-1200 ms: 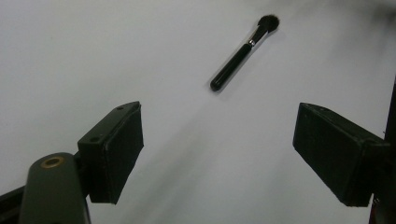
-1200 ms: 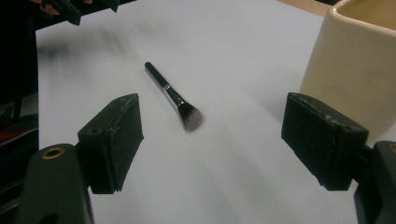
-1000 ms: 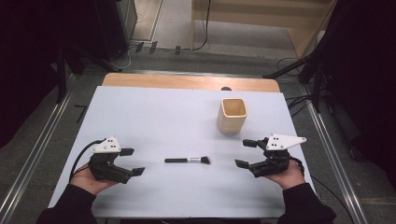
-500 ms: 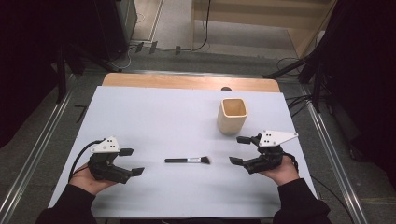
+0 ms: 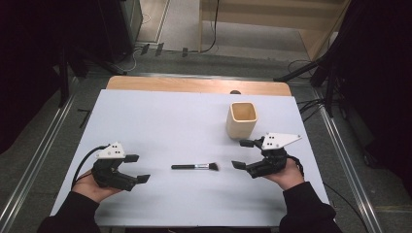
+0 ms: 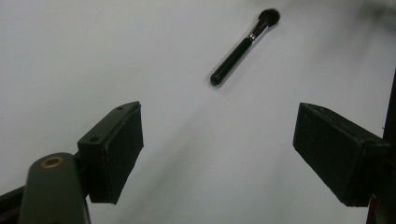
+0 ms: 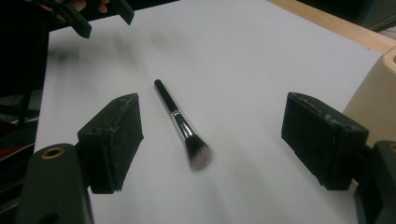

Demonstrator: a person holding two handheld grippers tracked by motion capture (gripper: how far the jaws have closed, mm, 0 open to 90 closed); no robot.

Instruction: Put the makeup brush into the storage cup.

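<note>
The right tongs [image 5: 240,154], at the lower right of the high view, stand released with nothing between the jaws, their tips just right of the bristle end of a slim black-handled makeup brush with a silver ferrule [image 5: 195,166]. The left tongs [image 5: 137,168], lower left, are also spread wide and empty, well apart from the brush. The brush lies flat on the white bench [image 5: 160,121], lower centre. A cream square-mouthed cup [image 5: 241,120] stands upright above the right tongs.

My left tongs [image 6: 217,154] stand wide apart and hold nothing; ahead, the makeup brush [image 6: 243,46] lies on the white bench [image 6: 93,56].
</note>
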